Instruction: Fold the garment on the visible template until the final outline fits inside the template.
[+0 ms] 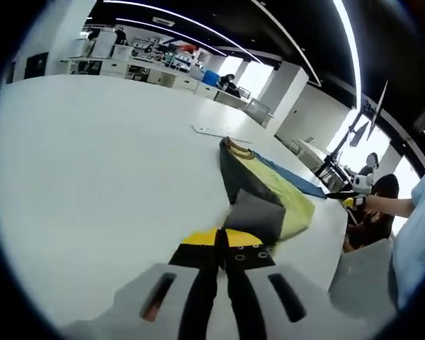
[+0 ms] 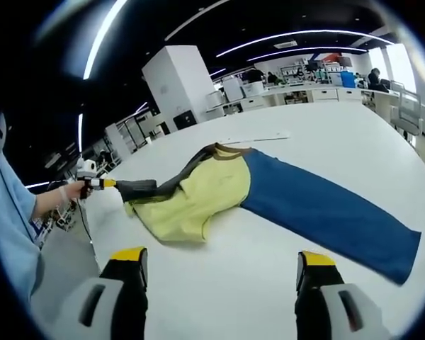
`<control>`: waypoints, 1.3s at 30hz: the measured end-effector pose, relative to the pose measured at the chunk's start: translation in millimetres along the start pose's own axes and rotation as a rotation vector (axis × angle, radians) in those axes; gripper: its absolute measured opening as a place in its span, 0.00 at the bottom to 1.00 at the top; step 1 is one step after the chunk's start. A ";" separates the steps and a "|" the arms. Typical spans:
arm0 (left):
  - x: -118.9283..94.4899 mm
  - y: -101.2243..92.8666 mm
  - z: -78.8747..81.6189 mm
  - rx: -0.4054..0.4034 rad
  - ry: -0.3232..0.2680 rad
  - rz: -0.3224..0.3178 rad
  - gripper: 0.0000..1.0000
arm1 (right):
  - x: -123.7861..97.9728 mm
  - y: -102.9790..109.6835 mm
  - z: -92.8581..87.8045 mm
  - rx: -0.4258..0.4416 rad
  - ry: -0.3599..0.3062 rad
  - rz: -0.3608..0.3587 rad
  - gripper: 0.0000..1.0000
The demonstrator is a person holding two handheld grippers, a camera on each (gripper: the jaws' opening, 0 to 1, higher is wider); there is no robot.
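Right gripper view, near edge: right gripper (image 2: 219,273) with yellow-tipped jaws spread wide, nothing between them, over bare white table (image 2: 234,255). Just beyond, garment (image 2: 269,195) spread flat on the table, yellow body at left, blue panel running right and nearer, dark collar at the far side. At far left, left gripper (image 2: 108,183) held in a gloved hand (image 2: 62,193), pinching a dark sleeve end of the garment and pulling it out to the left. Farther back, a thin white strip (image 2: 258,139) lying on the table, then desks and shelving under ceiling light strips.

Left gripper view, near edge: left gripper (image 1: 222,237) jaws pressed together on a dark fold of the garment (image 1: 265,191), which stretches away across the table (image 1: 92,163). At right, a person's hand (image 1: 372,202) gripping a tool handle.
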State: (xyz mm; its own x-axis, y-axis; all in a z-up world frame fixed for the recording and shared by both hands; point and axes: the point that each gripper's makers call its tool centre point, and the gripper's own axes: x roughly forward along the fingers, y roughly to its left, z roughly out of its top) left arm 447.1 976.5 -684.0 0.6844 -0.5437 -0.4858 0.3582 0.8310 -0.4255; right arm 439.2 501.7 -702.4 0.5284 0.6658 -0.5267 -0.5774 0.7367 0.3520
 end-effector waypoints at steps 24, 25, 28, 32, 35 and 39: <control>10.0 137.3 12.6 -0.064 0.156 0.190 0.00 | 0.0 -4.7 -6.9 0.012 0.020 -0.032 0.87; 9.2 142.7 10.6 -0.060 0.182 0.206 0.00 | 0.3 -4.8 -8.0 0.014 0.021 -0.033 0.87; 8.9 150.2 8.8 -0.060 0.215 0.225 0.00 | 1.2 -4.2 -9.8 0.019 0.023 -0.034 0.87; 8.0 169.4 8.5 -0.080 0.241 0.265 0.00 | 3.1 -2.8 -13.2 0.023 0.032 -0.033 0.87; 7.8 178.6 7.1 -0.091 0.257 0.285 0.00 | 3.9 -2.7 -12.4 0.028 0.029 -0.035 0.87; 6.7 187.8 5.4 -0.083 0.288 0.314 0.00 | 5.0 -2.7 -11.3 0.026 0.028 -0.036 0.87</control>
State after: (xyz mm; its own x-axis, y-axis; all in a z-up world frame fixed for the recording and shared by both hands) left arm 522.4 1129.5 -763.1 0.5428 -0.2864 -0.7895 0.1007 0.9555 -0.2774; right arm 436.4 501.7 -714.7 0.5304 0.6359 -0.5607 -0.5419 0.7629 0.3526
